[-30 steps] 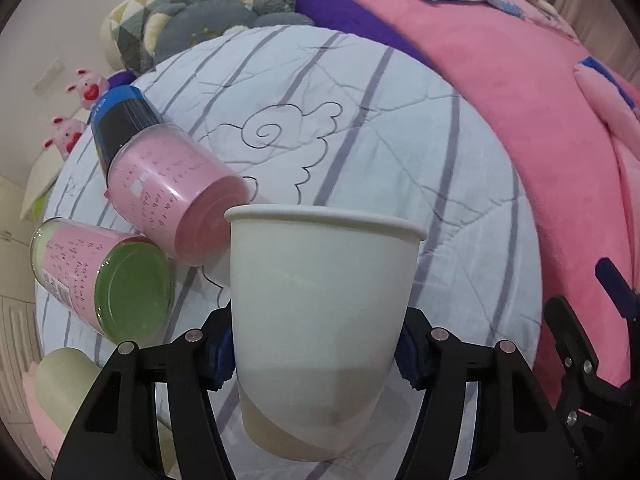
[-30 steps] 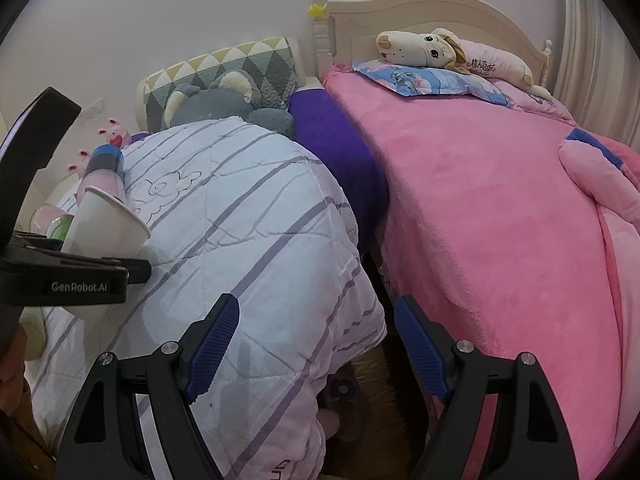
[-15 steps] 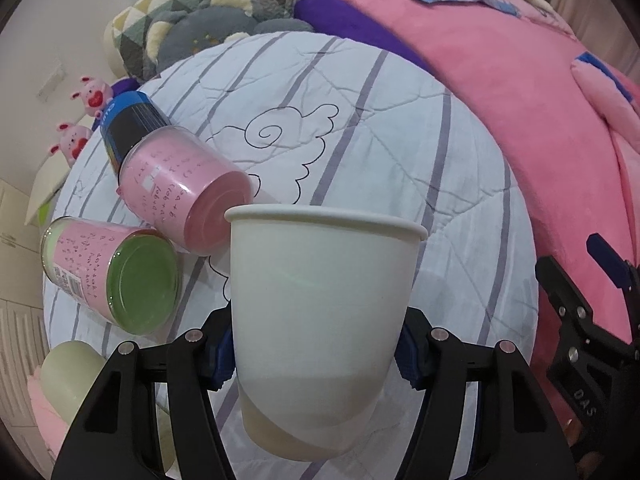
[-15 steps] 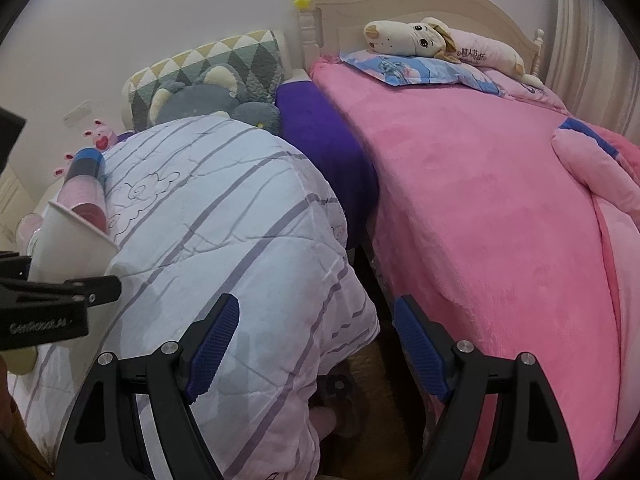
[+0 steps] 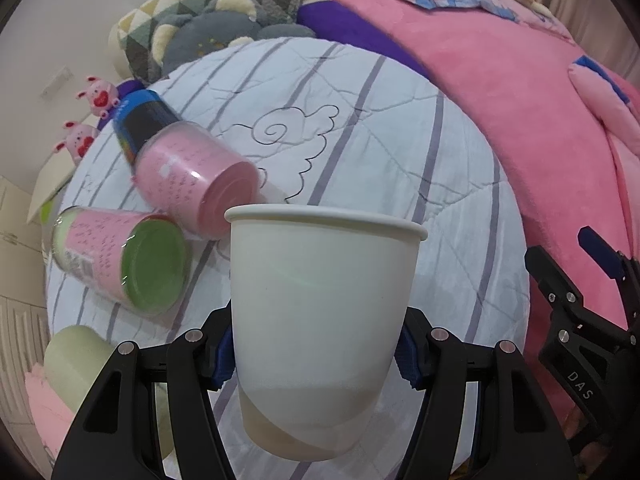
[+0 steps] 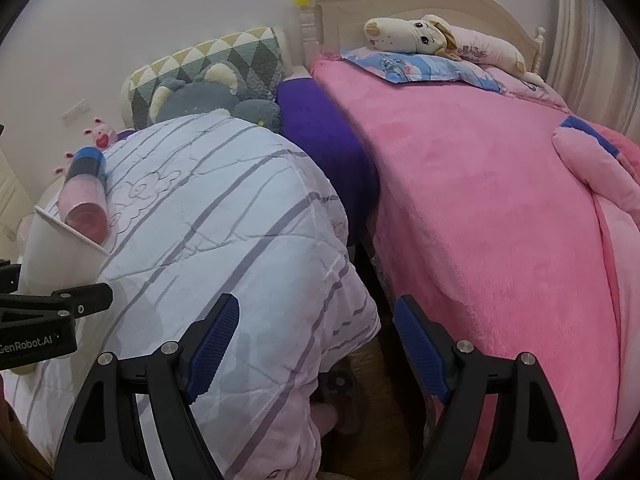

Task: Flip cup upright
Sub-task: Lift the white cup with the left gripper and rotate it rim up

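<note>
In the left wrist view the left gripper (image 5: pixel 316 356) clamps a white paper cup (image 5: pixel 320 308) at centre frame, its blue pads pressed on both sides of the cup's lower wall; the cup stands rim up, tilted slightly, above a striped white quilt (image 5: pixel 400 152). Two pink jars (image 5: pixel 192 184) lie on their sides at left of frame. The right gripper (image 6: pixel 316 344) at the bottom of its own view has its jaws spread wide and holds nothing, above the gap between the quilt and a pink blanket (image 6: pixel 480 200).
</note>
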`<move>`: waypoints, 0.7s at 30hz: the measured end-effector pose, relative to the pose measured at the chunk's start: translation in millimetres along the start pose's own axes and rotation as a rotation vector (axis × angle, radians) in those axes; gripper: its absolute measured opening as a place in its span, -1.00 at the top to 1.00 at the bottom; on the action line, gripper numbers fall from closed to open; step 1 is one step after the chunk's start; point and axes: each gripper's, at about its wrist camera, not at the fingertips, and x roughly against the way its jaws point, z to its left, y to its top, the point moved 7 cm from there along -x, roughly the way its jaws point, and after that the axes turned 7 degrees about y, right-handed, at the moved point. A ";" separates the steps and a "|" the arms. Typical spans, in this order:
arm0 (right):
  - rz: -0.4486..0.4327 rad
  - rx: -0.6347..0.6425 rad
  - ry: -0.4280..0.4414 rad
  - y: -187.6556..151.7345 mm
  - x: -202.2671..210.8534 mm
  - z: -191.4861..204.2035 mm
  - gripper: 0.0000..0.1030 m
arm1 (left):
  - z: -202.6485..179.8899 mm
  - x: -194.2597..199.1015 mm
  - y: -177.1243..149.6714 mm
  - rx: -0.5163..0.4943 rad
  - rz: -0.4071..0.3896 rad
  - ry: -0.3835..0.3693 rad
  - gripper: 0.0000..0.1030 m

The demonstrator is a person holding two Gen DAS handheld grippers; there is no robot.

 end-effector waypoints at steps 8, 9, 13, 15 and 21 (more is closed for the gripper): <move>-0.001 0.080 0.016 -5.9 13.4 28.0 -0.58 | 21.0 28.3 -27.8 0.151 -0.004 -0.063 -0.25; 0.002 0.093 0.020 -6.7 14.7 32.2 -0.58 | 24.3 33.1 -33.0 0.171 -0.010 -0.057 -0.25; 0.011 0.145 0.037 -11.7 20.2 49.0 -0.58 | 32.6 44.5 -54.7 0.239 -0.009 -0.062 -0.25; 0.019 0.179 0.050 -16.6 23.5 60.0 -0.58 | 35.8 46.3 -66.0 0.273 0.001 -0.052 -0.25; 0.047 0.280 0.071 -35.2 29.0 84.9 -0.58 | 40.1 41.0 -100.4 0.381 0.053 -0.064 -0.25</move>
